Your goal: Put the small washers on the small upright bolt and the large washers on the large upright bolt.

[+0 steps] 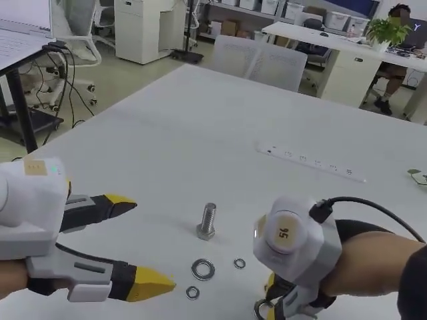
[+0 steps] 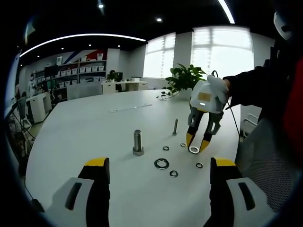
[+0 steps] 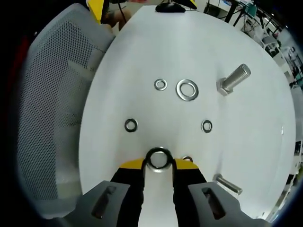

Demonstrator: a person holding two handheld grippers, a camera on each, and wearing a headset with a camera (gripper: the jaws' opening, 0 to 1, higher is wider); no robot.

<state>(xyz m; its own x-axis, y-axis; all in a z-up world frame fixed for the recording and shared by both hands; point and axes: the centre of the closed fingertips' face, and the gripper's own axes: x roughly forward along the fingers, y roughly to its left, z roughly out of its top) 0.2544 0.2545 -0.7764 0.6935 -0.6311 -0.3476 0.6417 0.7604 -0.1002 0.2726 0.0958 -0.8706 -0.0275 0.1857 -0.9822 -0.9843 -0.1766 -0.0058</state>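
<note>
While an office with shelves and windows is stretching behind it, the white desk is carrying two upright bolts, one large bolt and one small bolt, plus one loose large washer and four small washers. The right hand-held gripper is pinching a second large washer near the small bolt; the left hand-held gripper is gaping wide, empty.

Washer between right tongs
</note>
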